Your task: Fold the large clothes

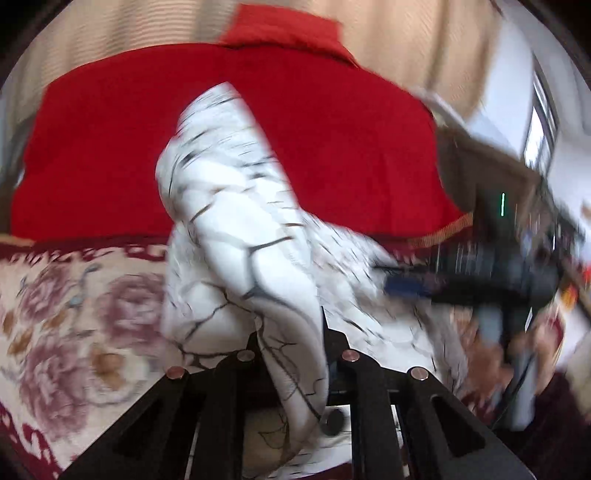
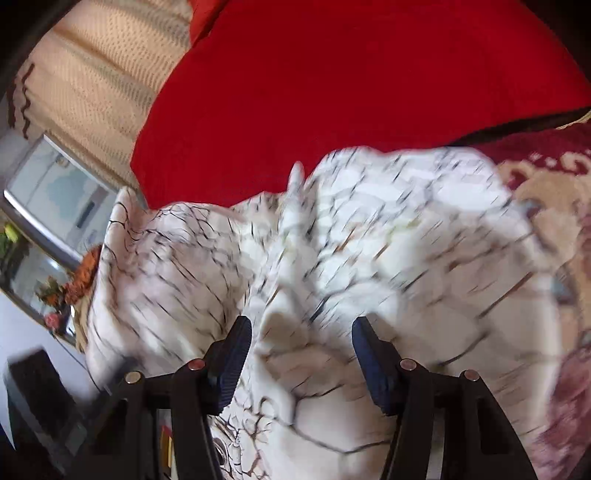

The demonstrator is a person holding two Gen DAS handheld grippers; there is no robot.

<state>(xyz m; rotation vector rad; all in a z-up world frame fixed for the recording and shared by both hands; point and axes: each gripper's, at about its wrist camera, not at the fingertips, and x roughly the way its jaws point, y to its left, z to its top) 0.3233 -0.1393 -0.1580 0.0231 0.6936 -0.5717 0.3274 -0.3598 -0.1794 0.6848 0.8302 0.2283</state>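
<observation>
A: Report the left side of the left wrist view first.

B: A flowered bedcover (image 1: pixel 74 314), cream with mauve blooms and a dark red border, lies along the near left edge of the bed. Behind it a red blanket (image 1: pixel 314 140) spans the far part of the bed up to a striped curtain (image 1: pixel 110 29).

A: Position of the garment?

B: The white garment (image 1: pixel 229 221), printed with thin black branching lines, rises in a bunched column at mid-bed, lifted off the bedcover. Its lower fold runs down between the fingers of the left gripper (image 1: pixel 291 347).

A: Jaw condition, left?

B: Nearly pressed together, pinching that fold of cloth. The pads themselves are hidden by fabric.

A: Further right in that view?

B: The right gripper (image 1: pixel 406 284) appears blurred at the right edge of the garment, blue pads pointing into the cloth, held by a person's hand (image 1: pixel 491 354); grip detail there cannot be resolved.

A: Now the right wrist view.

B: At far left, a window (image 2: pixel 55 199) beside the curtain. The red blanket fills the upper centre. The garment spreads crumpled across the middle of the bed, reaching the flowered bedcover at the right edge.

A: Jaw condition, right?

B: Spread apart. Both blue pads (image 2: pixel 231 365) stand clear, with a raised ridge of the garment between them but not clamped.
</observation>
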